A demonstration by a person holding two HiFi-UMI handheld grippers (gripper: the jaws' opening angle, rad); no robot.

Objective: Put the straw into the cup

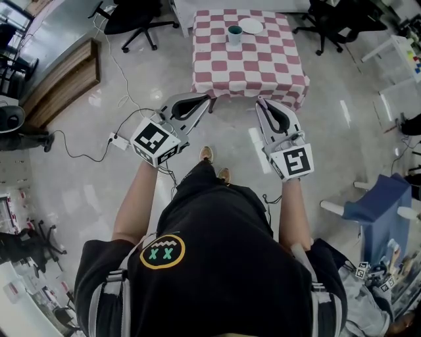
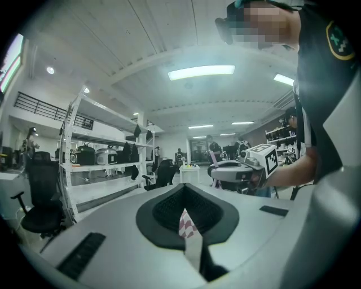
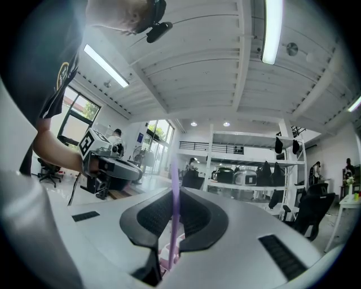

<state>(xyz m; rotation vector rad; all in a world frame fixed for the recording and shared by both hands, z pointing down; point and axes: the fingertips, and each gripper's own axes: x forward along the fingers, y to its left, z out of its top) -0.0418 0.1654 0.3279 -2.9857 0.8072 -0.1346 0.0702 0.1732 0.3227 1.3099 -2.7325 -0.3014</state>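
Note:
A teal cup [image 1: 235,34] stands on the table with the red-and-white checked cloth [image 1: 250,66], ahead of me across bare floor. My right gripper [image 3: 174,195] is shut on a thin purple straw [image 3: 172,214], which sticks up between its dark pads [image 3: 148,213]. In the head view the right gripper [image 1: 261,102] is held at waist height short of the table's near edge. My left gripper [image 1: 206,100] is level with it to the left. In its own view the left gripper [image 2: 183,189] is shut with nothing held.
A white plate [image 1: 250,25] lies beside the cup. Office chairs [image 1: 135,20] stand at the table's far corners. A power strip with cables [image 1: 118,141] lies on the floor at left, a blue seat [image 1: 381,207] at right. Shelving with appliances [image 2: 96,163] lines the room.

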